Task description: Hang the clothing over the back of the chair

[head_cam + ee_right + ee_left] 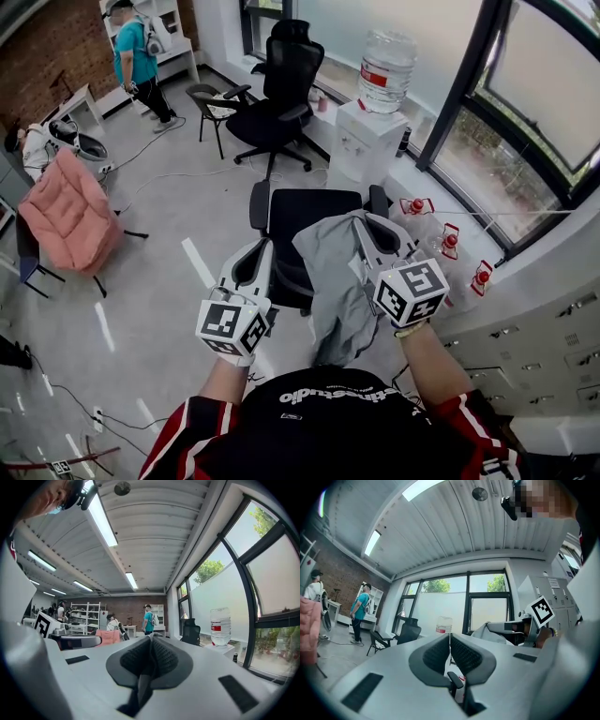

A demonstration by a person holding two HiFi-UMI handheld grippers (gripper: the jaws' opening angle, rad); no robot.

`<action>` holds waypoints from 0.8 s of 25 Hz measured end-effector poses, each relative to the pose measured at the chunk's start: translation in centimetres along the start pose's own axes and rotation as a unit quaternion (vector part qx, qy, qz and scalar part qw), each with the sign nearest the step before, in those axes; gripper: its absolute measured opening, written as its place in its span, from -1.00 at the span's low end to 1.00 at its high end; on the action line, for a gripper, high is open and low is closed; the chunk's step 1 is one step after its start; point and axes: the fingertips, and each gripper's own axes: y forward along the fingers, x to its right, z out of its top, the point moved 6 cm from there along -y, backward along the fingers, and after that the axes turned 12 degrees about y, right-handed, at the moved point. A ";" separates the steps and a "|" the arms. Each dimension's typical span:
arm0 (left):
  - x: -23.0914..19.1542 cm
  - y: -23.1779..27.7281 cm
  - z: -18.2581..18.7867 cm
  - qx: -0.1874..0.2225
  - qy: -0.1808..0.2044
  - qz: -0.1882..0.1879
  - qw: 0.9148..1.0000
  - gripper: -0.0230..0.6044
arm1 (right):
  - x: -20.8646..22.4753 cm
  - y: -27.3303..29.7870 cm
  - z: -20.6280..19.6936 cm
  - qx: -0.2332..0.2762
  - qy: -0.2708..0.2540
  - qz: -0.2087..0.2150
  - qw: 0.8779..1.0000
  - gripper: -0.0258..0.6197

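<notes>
A grey garment [336, 277] hangs from my right gripper [368, 228], which is shut on its upper edge. In the right gripper view a strip of that grey cloth [142, 686] runs down between the closed pads of the right gripper [151, 645]. The black office chair [314, 208] stands just below and beyond both grippers, and the garment covers its near right side. My left gripper [260, 251] is held over the chair's left side, shut, with nothing in it. In the left gripper view the left gripper [450, 641] has its pads together, and the right gripper [520, 627] with the garment [491, 630] shows at the right.
A water dispenser [366, 139] with a bottle [385, 58] stands behind the chair, by the window. Farther back is a second black chair [278, 94]. A pink padded chair [67, 214] stands at the left, and a person in teal [137, 58] at the far back. Cables cross the floor.
</notes>
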 end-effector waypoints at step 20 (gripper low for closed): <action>-2.6 7.6 -1.2 -0.016 0.002 0.020 1.000 -0.84 | 11.0 12.4 3.9 -0.003 0.007 0.012 1.000 -0.85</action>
